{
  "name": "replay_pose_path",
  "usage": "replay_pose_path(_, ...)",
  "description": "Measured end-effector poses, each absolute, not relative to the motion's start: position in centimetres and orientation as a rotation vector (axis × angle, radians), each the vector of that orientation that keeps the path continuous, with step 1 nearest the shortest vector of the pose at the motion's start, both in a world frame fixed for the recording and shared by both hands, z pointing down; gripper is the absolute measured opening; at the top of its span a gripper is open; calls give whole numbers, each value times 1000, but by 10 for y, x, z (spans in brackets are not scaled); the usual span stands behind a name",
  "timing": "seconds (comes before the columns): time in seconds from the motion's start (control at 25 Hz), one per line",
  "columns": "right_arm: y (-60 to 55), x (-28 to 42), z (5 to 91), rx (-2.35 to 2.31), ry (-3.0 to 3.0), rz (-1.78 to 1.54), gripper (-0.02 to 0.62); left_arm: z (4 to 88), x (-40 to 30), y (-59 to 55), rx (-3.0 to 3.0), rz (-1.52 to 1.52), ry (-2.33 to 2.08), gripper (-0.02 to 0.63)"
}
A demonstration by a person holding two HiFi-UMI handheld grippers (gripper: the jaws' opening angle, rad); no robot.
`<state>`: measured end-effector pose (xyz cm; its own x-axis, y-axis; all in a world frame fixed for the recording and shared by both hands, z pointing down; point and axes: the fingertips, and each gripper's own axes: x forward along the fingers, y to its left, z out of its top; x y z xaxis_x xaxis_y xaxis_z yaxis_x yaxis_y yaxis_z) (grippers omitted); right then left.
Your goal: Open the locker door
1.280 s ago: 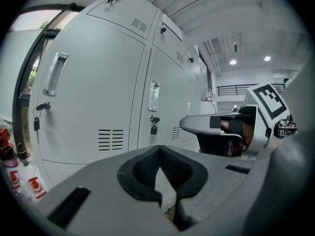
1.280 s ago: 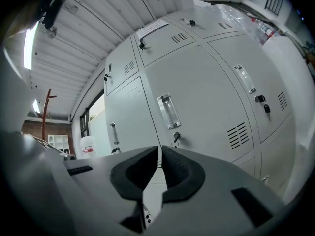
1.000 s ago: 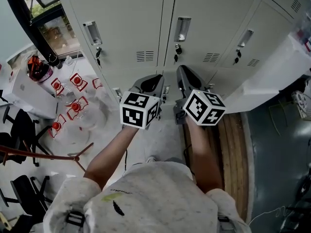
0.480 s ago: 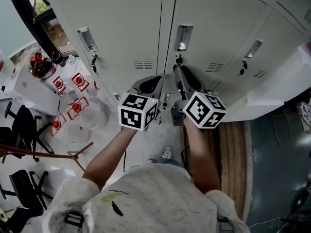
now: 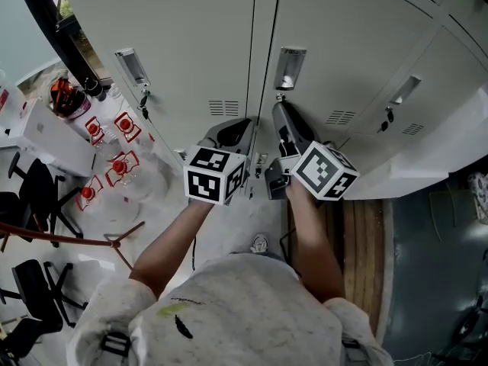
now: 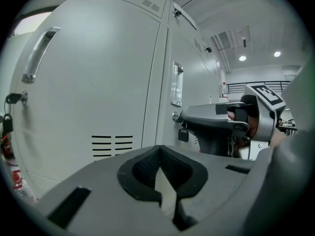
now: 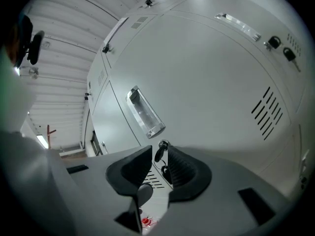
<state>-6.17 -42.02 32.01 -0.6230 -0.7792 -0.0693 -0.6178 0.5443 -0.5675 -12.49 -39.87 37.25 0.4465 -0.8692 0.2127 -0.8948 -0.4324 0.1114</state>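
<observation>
Closer now to the middle locker door [image 5: 343,44] with right gripper [image 5: 278,107], fingers [image 7: 186,173] apart flanking its key [image 7: 161,149]. Left gripper [image 5: 239,123] alongside, fingers together, empty. Three doors shut, three handles [image 5: 290,67], three keys

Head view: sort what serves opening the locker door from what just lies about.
Job in hand: locker door, recessed handle, key in its lock, right hand-held gripper.
Lying about: red-capped bottles, black chairs, wooden boards, neighbouring locker door.
</observation>
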Motion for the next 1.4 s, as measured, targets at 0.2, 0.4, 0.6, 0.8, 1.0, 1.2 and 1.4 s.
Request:
replay_pose_path(0.2, -426, -63, 324, -1106, 2430, -821, 63, 372, -126, -403, 2479, 178, -1558, 6)
replay_pose_path(0.4, -427, -63, 324, -1053, 2380, -882, 57, 375, -129, -403, 2470, 185, -1570, 6)
replay_pose_path(0.6, -429, -62, 325, -983, 2301, -966, 53, 376, -130, -401, 2465, 187, -1575, 6)
replay_pose_path(0.8, -429, -59, 329, -923, 2202, -1064, 51, 376, -132, -398, 2465, 184, -1575, 6)
replay_pose_path(1.0, -427, -57, 330, -830, 2098, -1138, 49, 378, -130, -394, 2472, 184, -1559, 6)
replay_pose_path(1.2, -423, -56, 331, -772, 2032, -1190, 48, 378, -127, -389, 2482, 184, -1541, 6)
replay_pose_path(1.4, -417, -54, 332, -737, 1982, -1217, 48, 376, -126, -383, 2496, 176, -1527, 6)
